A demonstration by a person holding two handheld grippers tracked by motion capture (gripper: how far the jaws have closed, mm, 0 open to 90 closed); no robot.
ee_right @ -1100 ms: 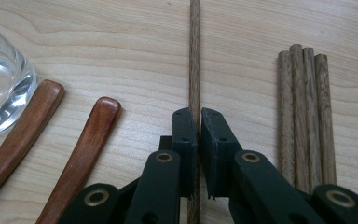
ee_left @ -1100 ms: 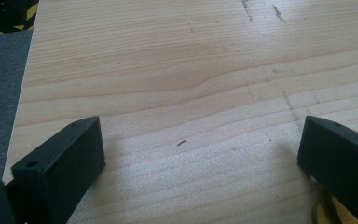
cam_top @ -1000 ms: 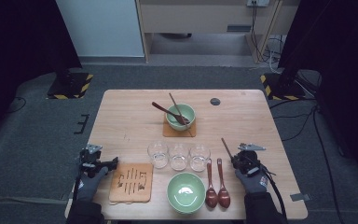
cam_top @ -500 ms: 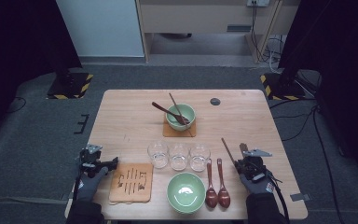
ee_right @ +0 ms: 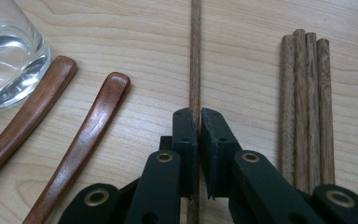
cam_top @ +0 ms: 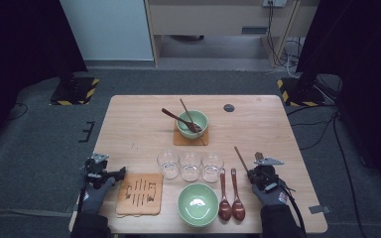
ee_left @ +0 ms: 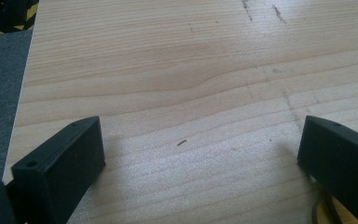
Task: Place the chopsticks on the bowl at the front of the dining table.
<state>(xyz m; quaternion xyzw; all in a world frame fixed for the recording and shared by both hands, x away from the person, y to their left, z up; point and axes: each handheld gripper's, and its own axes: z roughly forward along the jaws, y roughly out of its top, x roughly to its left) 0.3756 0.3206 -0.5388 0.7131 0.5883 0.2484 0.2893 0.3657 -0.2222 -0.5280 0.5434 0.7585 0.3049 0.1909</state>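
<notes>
now right claw [ee_right: 198, 119] grips chopstick [ee_right: 195, 51]

On the table [cam_top: 129, 124] we see a far bowl [cam_top: 192, 123] on a mat [cam_top: 178, 140], two utensils resting in it. Nearer us, three glasses [cam_top: 190, 165] stand in a row. Before them, left to right, lie a trivet [cam_top: 140, 193], a near bowl [cam_top: 198, 204] and two spoons [cam_top: 230, 198], then a single chopstick [ee_right: 195, 56] with a bundle of chopsticks [ee_right: 306, 93] just beside it.
</notes>
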